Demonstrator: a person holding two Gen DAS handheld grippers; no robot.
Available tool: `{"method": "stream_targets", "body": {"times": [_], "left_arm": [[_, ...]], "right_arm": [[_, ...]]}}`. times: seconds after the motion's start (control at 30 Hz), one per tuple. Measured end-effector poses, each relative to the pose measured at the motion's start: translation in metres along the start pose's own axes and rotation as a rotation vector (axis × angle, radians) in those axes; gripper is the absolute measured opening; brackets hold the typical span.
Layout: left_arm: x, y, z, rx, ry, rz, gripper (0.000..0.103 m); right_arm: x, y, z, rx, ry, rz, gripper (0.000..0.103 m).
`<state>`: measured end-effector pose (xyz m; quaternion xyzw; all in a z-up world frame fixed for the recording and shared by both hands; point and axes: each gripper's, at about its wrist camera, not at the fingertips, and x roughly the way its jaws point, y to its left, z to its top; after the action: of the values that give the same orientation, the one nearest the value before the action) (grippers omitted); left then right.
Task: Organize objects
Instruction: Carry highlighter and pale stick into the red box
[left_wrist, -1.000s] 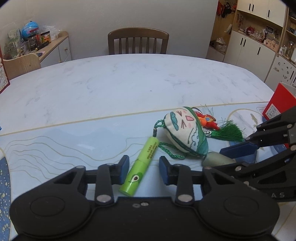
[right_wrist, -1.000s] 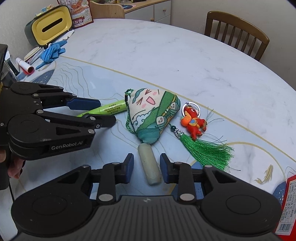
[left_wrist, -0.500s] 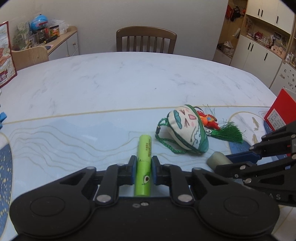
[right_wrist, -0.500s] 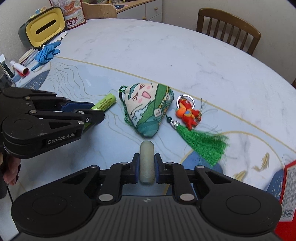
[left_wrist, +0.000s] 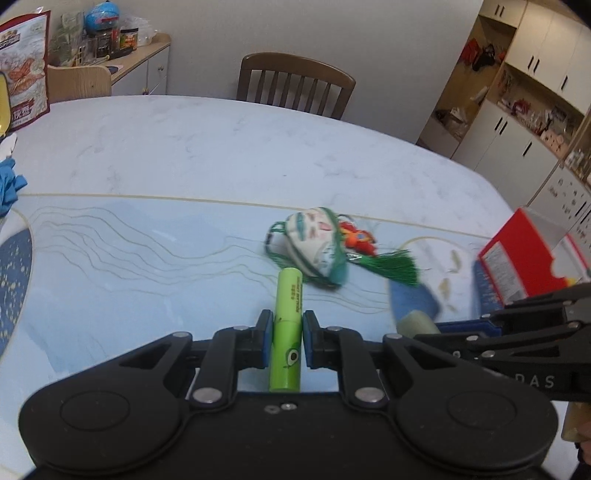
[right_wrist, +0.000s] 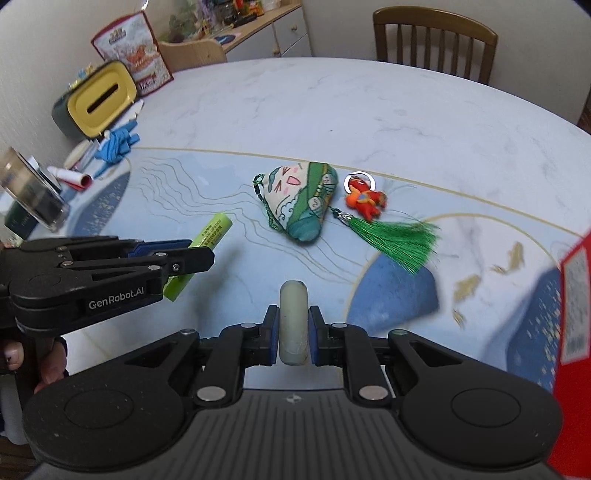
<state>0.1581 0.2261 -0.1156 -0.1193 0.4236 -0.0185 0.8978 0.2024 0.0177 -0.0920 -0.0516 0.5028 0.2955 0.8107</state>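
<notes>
Left wrist view: the left gripper (left_wrist: 283, 334) is closed on a lime-green plastic lip-balm tube (left_wrist: 287, 332) at lower centre. In the right wrist view, the right gripper (right_wrist: 292, 332) is clamped on a pale grey-green rounded stick (right_wrist: 293, 320), low in the frame. Both items appear to be held clear of the blue patterned table mat (right_wrist: 399, 295); carrying to a storage spot is judged next. The tube looks smooth, with an avocado print.

I'm in a home dining room: past my jaws a marble table (left_wrist: 229, 147), a wooden chair (left_wrist: 295, 85), white cupboards (left_wrist: 517, 122) to their right.
</notes>
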Motion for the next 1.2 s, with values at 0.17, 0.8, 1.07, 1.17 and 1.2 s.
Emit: {"method": "stream_targets", "body": {"times": [0.17, 0.8, 1.07, 1.17, 1.2], "left_arm": [[-0.017, -0.025, 0.0, -0.001, 0.011, -0.024, 0.014], [-0.038, -0.181, 0.0, 0.109, -0.011, -0.091, 0.014], [-0.028, -0.238, -0.001, 0.149, -0.011, -0.102, 0.014], [-0.023, -0.259, -0.001, 0.167, -0.012, -0.108, 0.014], [-0.021, -0.266, -0.001, 0.173, -0.012, -0.111, 0.014]], "right_arm": [[-0.039, -0.016, -0.009, 0.039, -0.043, 0.024, 0.016], [-0.144, -0.123, -0.061, 0.15, -0.186, -0.001, 0.016], [-0.175, -0.18, -0.081, 0.192, -0.226, -0.037, 0.016], [-0.185, -0.201, -0.089, 0.21, -0.239, -0.053, 0.016], [-0.188, -0.208, -0.091, 0.216, -0.243, -0.06, 0.016]]}}
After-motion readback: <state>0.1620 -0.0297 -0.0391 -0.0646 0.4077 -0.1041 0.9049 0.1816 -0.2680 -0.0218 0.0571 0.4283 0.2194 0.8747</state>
